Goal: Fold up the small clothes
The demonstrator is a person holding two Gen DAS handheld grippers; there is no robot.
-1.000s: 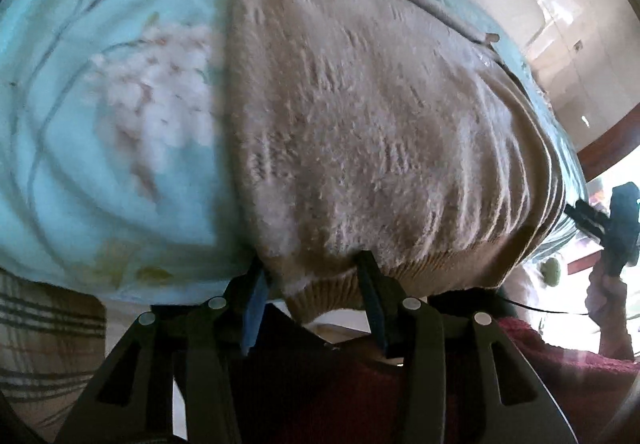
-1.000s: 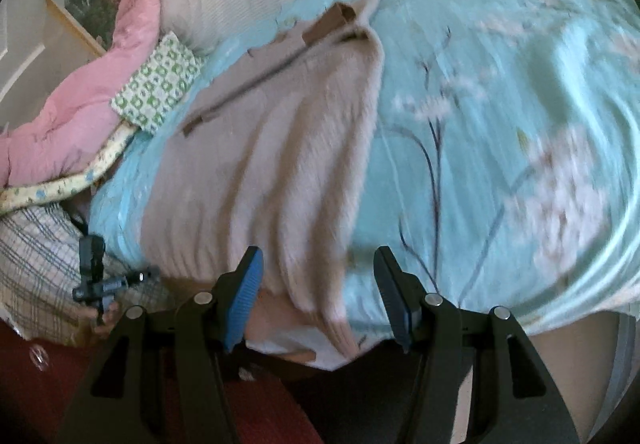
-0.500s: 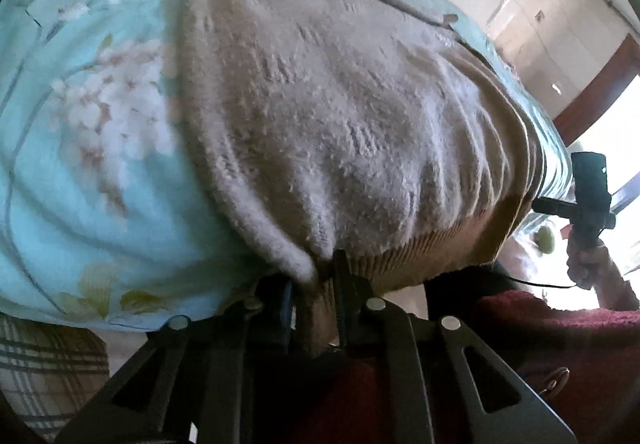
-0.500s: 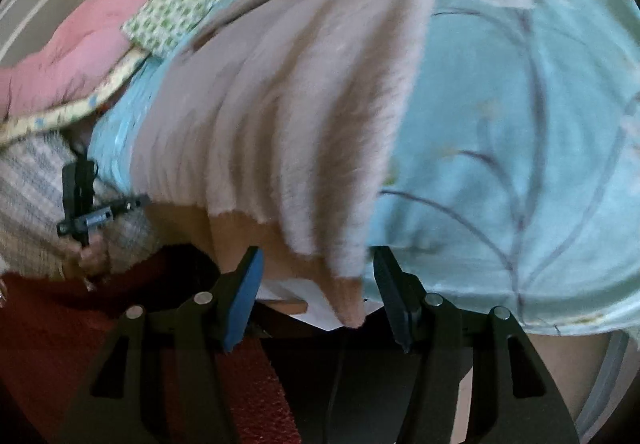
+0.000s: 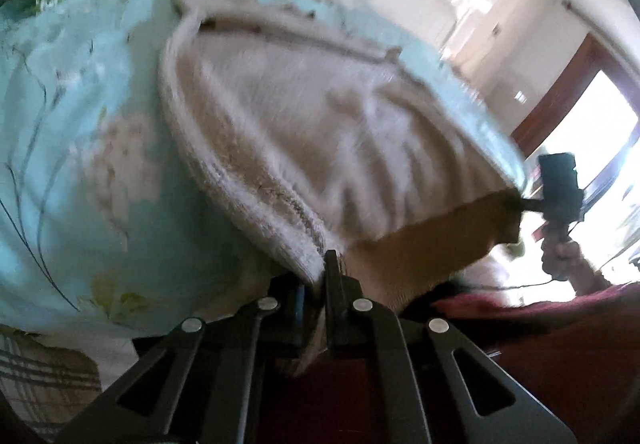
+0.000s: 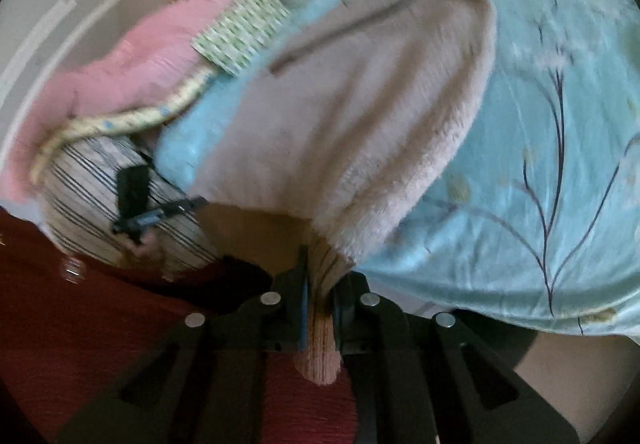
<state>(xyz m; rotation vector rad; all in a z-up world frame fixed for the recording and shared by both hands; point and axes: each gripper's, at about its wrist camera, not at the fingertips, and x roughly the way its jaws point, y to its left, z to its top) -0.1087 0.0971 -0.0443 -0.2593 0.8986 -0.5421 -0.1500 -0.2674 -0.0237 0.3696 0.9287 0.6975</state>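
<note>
A fuzzy beige knit sweater (image 5: 312, 132) lies on a light blue floral bedspread (image 5: 68, 172), its ribbed hem at the near edge. My left gripper (image 5: 318, 280) is shut on the hem's left corner and lifts it off the bed. In the right wrist view the same sweater (image 6: 360, 116) stretches away from me, and my right gripper (image 6: 320, 296) is shut on the hem's right corner, with ribbed cloth hanging down between the jaws. Each view shows the other gripper at the far hem corner, one (image 5: 558, 184) at the right, one (image 6: 136, 200) at the left.
A pink quilt (image 6: 132, 56), a green patterned pillow (image 6: 240, 32) and a yellow spotted cloth (image 6: 120, 122) lie at the head of the bed. A plaid cloth (image 6: 92, 200) hangs at the bed's edge. A dark red garment (image 6: 100, 324) fills the near foreground.
Both grippers went from open around the hem to shut on it. The hem has since been lifted up off the bedspread, and the sweater is stretched between the two grippers.
</note>
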